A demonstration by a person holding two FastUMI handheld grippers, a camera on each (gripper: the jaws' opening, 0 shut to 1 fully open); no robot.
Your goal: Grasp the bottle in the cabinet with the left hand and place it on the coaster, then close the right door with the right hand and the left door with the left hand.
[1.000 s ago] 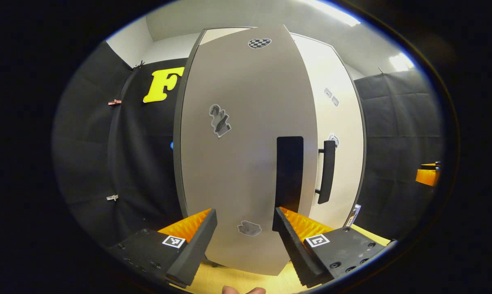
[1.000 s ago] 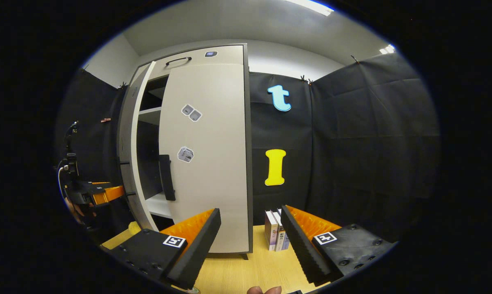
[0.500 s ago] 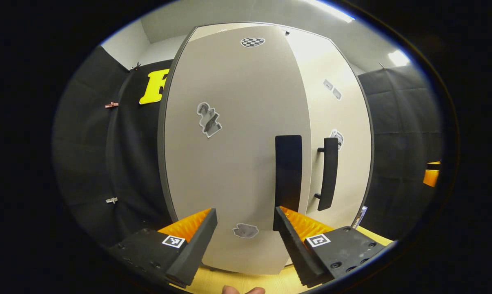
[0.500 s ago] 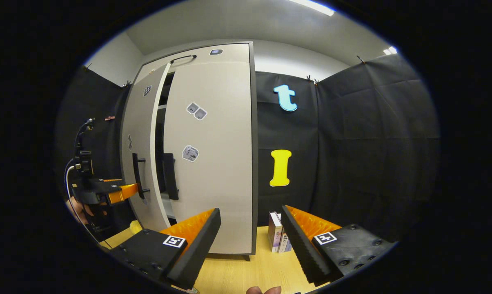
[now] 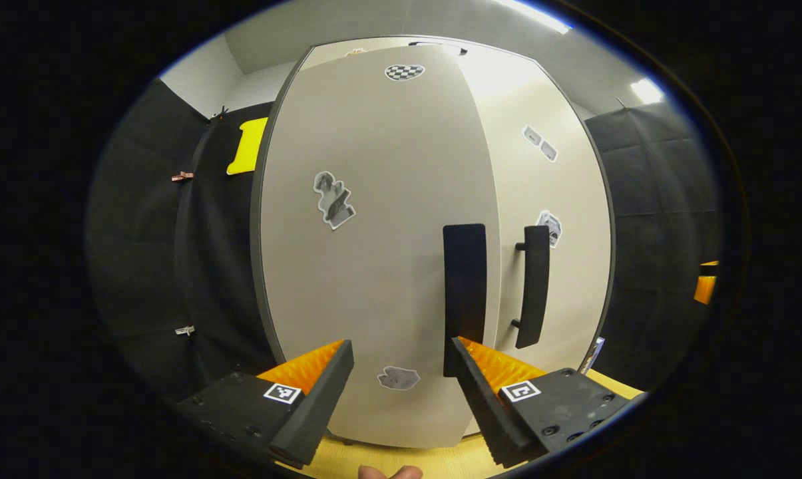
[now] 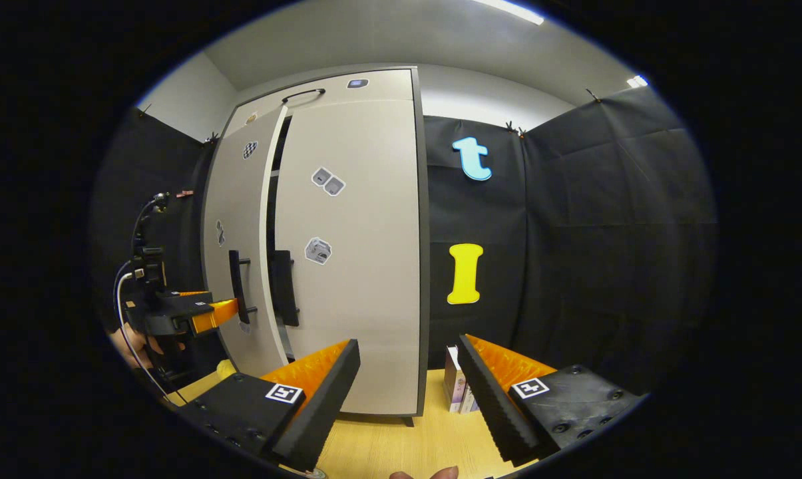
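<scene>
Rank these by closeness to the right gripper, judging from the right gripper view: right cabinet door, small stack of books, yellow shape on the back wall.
From the right gripper:
1. Right cabinet door, ahead, slightly left.
2. Books, standing beside the cabinet, slightly right.
3. Yellow shape, above the books, on the wall.

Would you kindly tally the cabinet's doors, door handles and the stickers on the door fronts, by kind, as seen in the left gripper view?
Doors: 2, left door and right door.
Door handles: 2, left handle and right handle.
Stickers: 5, 3 on the left door, 2 on the right.
Total: 9.
</scene>
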